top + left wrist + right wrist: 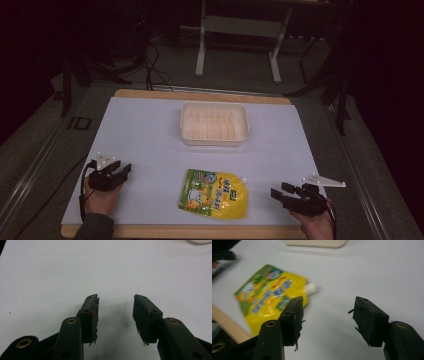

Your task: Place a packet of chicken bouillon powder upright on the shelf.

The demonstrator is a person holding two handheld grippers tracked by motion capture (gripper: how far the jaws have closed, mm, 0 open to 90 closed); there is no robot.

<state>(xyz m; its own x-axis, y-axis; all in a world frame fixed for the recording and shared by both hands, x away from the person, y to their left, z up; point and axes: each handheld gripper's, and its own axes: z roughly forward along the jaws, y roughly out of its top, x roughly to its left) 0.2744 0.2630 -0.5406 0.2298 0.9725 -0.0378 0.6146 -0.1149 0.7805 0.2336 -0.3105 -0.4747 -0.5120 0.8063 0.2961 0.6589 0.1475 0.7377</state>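
Fingers [91, 315] of left gripper [120, 171] spread, nothing between, low over white sheet [150, 135] at 8 o'clock. Right gripper [281, 192] at 4 o'clock, fingers [293, 315] likewise spread and empty, aimed toward pouch. Yellow-green pouch [214, 194] flat on sheet at 6 o'clock, white spout [244, 179] toward 2 o'clock. Cream tray [214, 137] at 12 o'clock, well apart from pouch.

The high view looked forward and down on the whole white mat [150, 150], while each gripper view sat low over it, the right sharing the yellow pouch [269, 297] with the high view.
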